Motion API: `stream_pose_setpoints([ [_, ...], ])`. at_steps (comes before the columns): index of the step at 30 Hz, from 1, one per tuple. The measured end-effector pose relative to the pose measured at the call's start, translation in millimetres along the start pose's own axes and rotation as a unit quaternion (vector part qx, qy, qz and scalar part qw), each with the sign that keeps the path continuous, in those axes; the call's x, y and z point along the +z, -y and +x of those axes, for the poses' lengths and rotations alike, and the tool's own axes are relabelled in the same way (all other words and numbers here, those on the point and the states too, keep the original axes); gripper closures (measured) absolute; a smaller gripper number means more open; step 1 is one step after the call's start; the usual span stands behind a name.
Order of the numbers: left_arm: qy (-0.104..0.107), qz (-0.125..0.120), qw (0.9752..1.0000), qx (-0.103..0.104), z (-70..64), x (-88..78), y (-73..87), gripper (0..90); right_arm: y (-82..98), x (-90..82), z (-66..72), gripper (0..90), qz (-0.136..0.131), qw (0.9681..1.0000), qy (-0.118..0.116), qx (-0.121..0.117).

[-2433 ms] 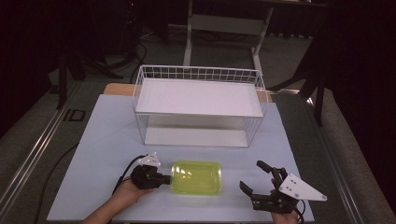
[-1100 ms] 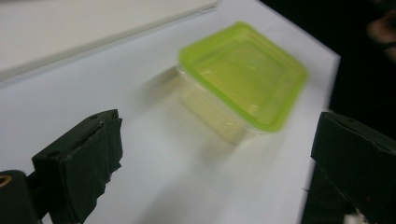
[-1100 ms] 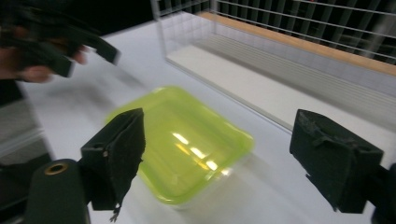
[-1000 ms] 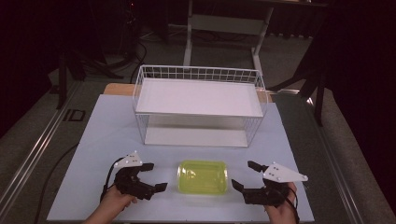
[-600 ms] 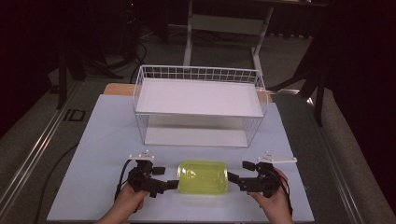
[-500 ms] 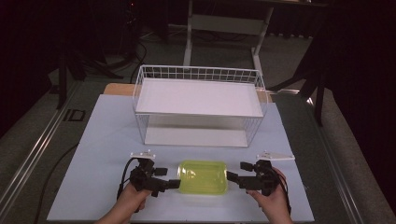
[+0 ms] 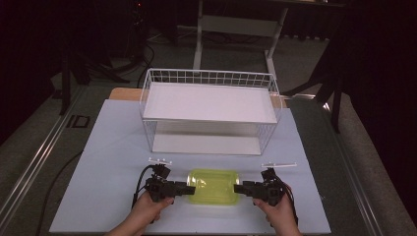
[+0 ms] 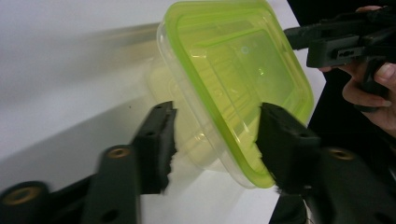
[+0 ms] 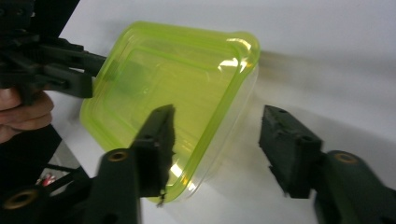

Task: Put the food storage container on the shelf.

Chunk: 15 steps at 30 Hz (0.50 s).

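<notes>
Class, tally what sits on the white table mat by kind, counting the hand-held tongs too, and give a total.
Lidded green box: 1
White wire basket: 1
Tongs: 2, left tongs and right tongs, one at each end of the box
Total: 4

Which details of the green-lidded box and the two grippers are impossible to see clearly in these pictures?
- Box contents: high view too small, lid tinted.
- Left gripper: one jaw covers the lid's edge in its own view, so contact is unclear.
- Right gripper: far jaw blurred, standing off the wall.
- Basket lower shelf: partly hidden by the upper shelf.
</notes>
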<state>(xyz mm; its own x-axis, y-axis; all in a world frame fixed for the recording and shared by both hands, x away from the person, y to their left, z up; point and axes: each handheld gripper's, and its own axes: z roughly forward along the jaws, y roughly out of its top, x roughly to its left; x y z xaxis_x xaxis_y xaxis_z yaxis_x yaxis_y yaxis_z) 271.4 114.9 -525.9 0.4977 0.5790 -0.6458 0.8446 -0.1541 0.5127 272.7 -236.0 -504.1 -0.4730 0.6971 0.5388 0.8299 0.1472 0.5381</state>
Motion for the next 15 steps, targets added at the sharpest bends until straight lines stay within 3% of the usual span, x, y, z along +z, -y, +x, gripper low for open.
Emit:
stream_pose_setpoints([
  [3,-0.006,0.006,1.0,-0.001,0.8,1.2,-1.0,59.8,-0.1,0.1,-1.3,57.5,0.003,0.9999,-0.01,0.013],
  [5,0.0,0.0,1.0,-0.009,2.2,0.9,-0.5,63.8,0.9,2.2,-1.1,61.6,0.009,0.9998,-0.009,0.015],
  [7,-0.01,-0.011,0.9999,-0.005,-0.1,-0.2,0.2,68.1,3.5,4.3,0.3,67.7,0.012,0.9999,-0.005,0.01],
  [12,-0.012,-0.009,0.9999,0.001,-4.2,0.3,1.7,71.7,6.5,6.5,0.7,71.3,0.013,0.9996,-0.014,0.023],
  [15,-0.015,-0.008,0.9999,0.003,-6.9,-0.4,3.3,73.0,7.5,6.9,3.9,72.2,0.012,0.9997,-0.01,0.018],
])
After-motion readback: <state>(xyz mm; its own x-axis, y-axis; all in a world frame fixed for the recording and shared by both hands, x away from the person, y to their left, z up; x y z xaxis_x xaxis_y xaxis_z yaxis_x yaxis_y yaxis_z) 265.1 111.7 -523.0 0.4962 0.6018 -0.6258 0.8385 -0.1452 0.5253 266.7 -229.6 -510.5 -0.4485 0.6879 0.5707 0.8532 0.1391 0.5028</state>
